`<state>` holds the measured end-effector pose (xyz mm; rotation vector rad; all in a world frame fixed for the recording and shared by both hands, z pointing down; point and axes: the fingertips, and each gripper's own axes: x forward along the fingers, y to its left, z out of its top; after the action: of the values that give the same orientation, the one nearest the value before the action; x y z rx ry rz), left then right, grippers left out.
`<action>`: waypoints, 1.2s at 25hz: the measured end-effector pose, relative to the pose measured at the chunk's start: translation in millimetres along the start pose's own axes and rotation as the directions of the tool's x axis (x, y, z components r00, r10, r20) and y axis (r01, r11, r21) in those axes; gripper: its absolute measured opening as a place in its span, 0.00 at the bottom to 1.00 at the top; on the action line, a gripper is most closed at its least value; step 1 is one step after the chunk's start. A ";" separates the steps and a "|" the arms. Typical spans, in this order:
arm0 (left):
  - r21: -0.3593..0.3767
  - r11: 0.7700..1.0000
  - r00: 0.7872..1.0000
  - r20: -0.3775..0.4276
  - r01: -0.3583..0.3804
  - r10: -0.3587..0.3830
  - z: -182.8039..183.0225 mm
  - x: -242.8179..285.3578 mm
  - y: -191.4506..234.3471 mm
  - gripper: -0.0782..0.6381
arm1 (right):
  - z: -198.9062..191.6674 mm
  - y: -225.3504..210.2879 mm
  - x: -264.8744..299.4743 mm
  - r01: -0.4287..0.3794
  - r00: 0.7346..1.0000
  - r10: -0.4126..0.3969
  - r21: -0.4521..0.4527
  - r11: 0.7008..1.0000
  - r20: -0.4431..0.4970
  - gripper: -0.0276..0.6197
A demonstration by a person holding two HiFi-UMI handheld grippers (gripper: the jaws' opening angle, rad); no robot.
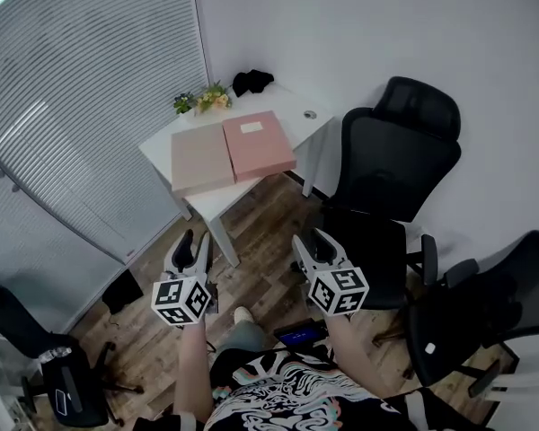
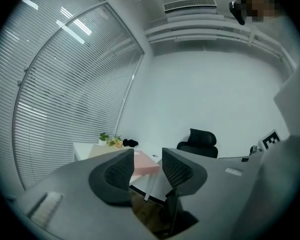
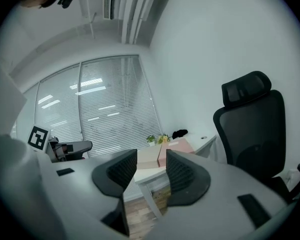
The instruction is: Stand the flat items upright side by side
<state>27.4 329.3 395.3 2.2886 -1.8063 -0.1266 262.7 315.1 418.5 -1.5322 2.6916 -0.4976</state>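
Note:
Two flat items lie side by side on a small white table (image 1: 292, 108) ahead of me: a beige one (image 1: 200, 158) on the left and a pink one (image 1: 258, 145) on the right. Both grippers hang in the air well short of the table, over the wooden floor. The left gripper (image 1: 195, 245) is open with nothing between its jaws. The right gripper (image 1: 312, 243) is likewise open and empty. In the left gripper view, the pink item (image 2: 146, 164) shows past the left gripper (image 2: 147, 156). In the right gripper view, the beige item (image 3: 149, 158) and the pink item (image 3: 179, 146) show beyond the right gripper (image 3: 151, 150).
A small bunch of flowers (image 1: 207, 100) and a black object (image 1: 251, 81) sit at the table's far edge. A black office chair (image 1: 395, 155) stands right of the table, another (image 1: 485, 317) at the lower right, a third (image 1: 45, 357) at the lower left. Window blinds (image 1: 81, 88) close off the left.

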 end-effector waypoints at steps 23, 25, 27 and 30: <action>-0.048 0.997 0.985 -0.156 0.067 -0.074 -33.8 299.9 90.6 0.33 | 4.0 -153.6 250.8 0.142 0.977 -0.121 0.114 0.983 -0.174 0.42; -0.046 0.996 0.983 -0.164 0.077 -0.083 -33.1 323.3 100.4 0.33 | 4.8 -163.8 275.7 0.154 0.974 -0.130 0.124 0.980 -0.183 0.42; -0.043 0.996 0.982 -0.168 0.083 -0.089 -35.8 342.1 109.5 0.33 | 2.5 -172.4 296.9 0.167 0.970 -0.140 0.127 0.978 -0.197 0.42; -0.034 0.995 0.979 -0.179 0.096 -0.100 -41.3 364.4 120.3 0.33 | -0.6 -183.0 320.1 0.183 0.965 -0.152 0.134 0.974 -0.214 0.44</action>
<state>9.0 -45.0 488.1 2.2903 -1.5952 0.0406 248.5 -39.8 517.6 -1.7624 2.5986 -0.8903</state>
